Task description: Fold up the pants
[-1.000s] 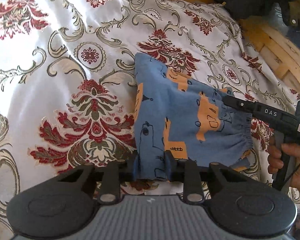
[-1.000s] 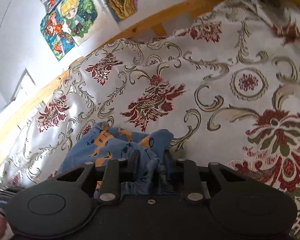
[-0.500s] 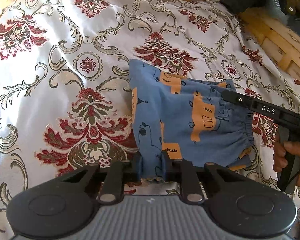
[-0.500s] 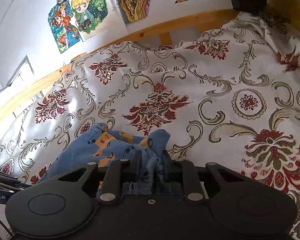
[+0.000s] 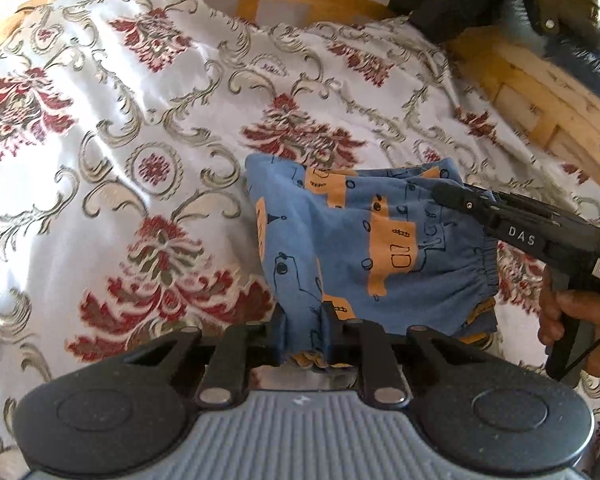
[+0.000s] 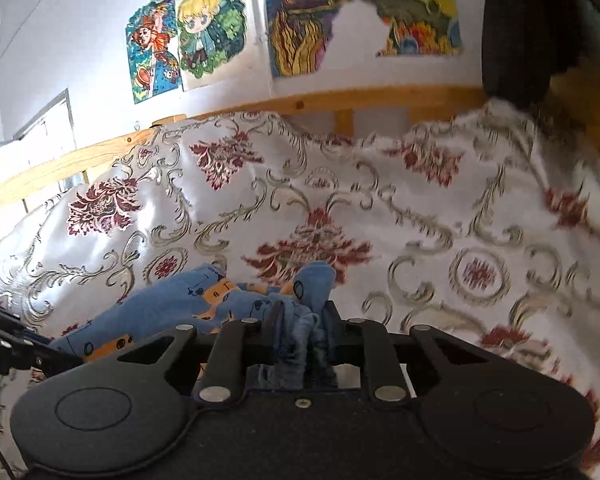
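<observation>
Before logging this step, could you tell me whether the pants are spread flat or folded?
Folded: the pants are doubled, layered edges visible, both grippers clamping them.

This is a home bedroom, likely a child's. A bed [image 5: 100,128] fills the near scene, spread with a shiny white cover patterned in red flowers and grey scrolls. A pale wooden bed frame [image 6: 340,100] runs along the far edge. Beyond it, on the white wall [image 6: 60,40], hang colourful cartoon posters [image 6: 188,40]; a wooden slatted side [image 5: 540,92] stands at the right.
</observation>
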`<act>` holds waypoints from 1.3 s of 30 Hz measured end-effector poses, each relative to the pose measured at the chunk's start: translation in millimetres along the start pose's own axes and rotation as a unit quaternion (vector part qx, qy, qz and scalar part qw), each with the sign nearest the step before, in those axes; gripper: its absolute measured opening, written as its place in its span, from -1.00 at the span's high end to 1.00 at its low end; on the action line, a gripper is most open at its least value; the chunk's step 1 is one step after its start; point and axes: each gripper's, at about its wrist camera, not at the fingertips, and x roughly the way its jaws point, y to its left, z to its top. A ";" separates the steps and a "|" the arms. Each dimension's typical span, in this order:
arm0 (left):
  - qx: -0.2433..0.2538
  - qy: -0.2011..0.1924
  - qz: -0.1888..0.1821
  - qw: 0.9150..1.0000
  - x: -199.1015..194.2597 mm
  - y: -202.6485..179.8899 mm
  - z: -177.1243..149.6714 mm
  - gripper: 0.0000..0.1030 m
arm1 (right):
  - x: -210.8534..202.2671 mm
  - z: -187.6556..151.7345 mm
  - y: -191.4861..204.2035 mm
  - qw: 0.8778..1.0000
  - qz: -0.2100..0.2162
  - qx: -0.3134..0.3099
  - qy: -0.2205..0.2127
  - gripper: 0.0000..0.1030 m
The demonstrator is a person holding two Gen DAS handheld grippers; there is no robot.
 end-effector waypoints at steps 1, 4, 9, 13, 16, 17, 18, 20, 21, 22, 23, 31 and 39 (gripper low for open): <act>-0.001 -0.003 -0.005 1.000 1.0 0.7 2.2 0.65 | 0.1 3.6 0.4 1.000 -0.004 -0.010 -0.006 0.61; -0.003 -0.021 -0.014 1.000 6.0 3.8 13.2 0.66 | 3.7 19.1 -1.6 0.999 -0.014 -0.029 -0.015 0.61; 0.001 -0.051 -0.017 0.999 21.7 8.9 41.8 0.66 | 31.7 51.7 -7.3 0.997 -0.018 -0.072 -0.032 0.61; 0.002 -0.080 -0.008 0.997 37.2 13.3 61.1 0.66 | 64.3 76.3 -18.7 0.995 -0.012 -0.089 -0.037 0.61; -0.014 -0.079 -0.010 0.997 52.8 18.2 69.0 0.66 | 88.7 85.2 -30.7 0.996 -0.007 -0.087 -0.019 0.61; -0.023 -0.075 -0.013 0.997 58.0 21.3 69.5 0.66 | 97.5 85.3 -35.7 0.997 -0.003 -0.078 -0.009 0.61; -0.029 -0.069 -0.016 0.997 63.3 23.9 68.5 0.66 | 104.4 83.2 -40.5 0.998 0.001 -0.069 0.002 0.61; -0.034 -0.056 -0.016 0.998 75.3 28.9 63.1 0.66 | 119.8 74.6 -51.0 0.998 0.008 -0.047 0.029 0.61; -0.035 -0.048 -0.014 0.998 81.6 31.6 59.5 0.66 | 124.9 68.3 -55.1 0.998 0.007 -0.038 0.039 0.60; -0.037 -0.042 -0.012 0.998 86.4 34.8 55.8 0.66 | 128.0 62.5 -58.2 0.998 0.005 -0.031 0.045 0.60; -0.040 -0.039 -0.014 0.998 89.5 38.6 53.2 0.66 | 130.9 57.3 -60.9 0.998 0.004 -0.023 0.050 0.60; -0.044 -0.039 -0.022 0.998 94.7 46.5 45.1 0.60 | 139.2 47.6 -64.6 0.999 0.004 -0.007 0.052 0.55; -0.069 -0.031 -0.026 0.997 96.1 57.7 45.5 0.20 | 137.1 50.0 -66.8 0.999 -0.010 -0.006 0.048 0.29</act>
